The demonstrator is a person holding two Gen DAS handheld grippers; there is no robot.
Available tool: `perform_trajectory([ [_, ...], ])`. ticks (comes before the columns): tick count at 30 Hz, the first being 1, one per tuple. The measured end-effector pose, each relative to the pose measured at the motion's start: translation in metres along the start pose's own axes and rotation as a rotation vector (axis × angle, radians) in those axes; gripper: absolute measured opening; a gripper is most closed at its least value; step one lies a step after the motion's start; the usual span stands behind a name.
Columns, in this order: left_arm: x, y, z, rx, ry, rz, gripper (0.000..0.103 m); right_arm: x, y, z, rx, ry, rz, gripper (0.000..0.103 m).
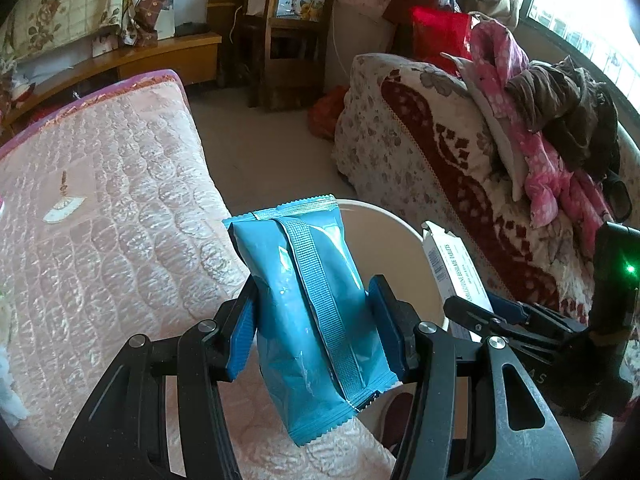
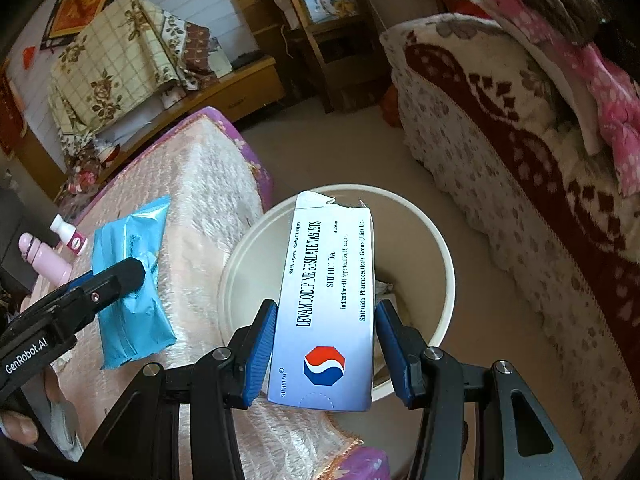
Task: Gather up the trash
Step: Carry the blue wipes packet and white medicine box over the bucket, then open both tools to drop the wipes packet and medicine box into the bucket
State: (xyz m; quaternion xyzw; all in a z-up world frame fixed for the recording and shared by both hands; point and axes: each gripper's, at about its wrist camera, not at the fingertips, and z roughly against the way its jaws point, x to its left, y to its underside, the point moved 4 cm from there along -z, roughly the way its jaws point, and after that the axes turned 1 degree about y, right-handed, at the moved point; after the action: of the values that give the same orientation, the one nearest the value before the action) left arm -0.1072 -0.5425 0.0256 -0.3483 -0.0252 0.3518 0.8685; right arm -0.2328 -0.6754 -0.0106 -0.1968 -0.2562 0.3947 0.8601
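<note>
a: what's the left gripper (image 1: 316,336) got?
b: blue packet (image 1: 316,312) pinched between its pads, cream bin (image 1: 394,236) just beyond the jaws.
a: and the right gripper (image 2: 326,350)?
b: clamped on the white tablet box (image 2: 326,308), sticking out over the bin.

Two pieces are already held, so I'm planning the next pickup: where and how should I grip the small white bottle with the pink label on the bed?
Grip the small white bottle across its body just below the cap, coming from above: it lies tilted on the quilt, close beside the pink bottle.
</note>
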Motion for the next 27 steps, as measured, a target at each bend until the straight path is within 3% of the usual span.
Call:
perform_trajectory([
  [14, -0.002, -0.005, -0.012, -0.004, 0.012, 0.005, 0.054, -0.006, -0.006, -0.007, -0.008, 0.042, -0.008, 0.048],
  [19, 0.003, -0.005, -0.014, 0.001, 0.024, 0.026, 0.060, -0.011, -0.008, -0.009, -0.012, 0.061, -0.023, 0.049],
  [27, 0.007, -0.005, -0.009, -0.003, 0.028, 0.044, 0.066, -0.013, -0.009, -0.007, -0.024, 0.076, -0.042, 0.056],
])
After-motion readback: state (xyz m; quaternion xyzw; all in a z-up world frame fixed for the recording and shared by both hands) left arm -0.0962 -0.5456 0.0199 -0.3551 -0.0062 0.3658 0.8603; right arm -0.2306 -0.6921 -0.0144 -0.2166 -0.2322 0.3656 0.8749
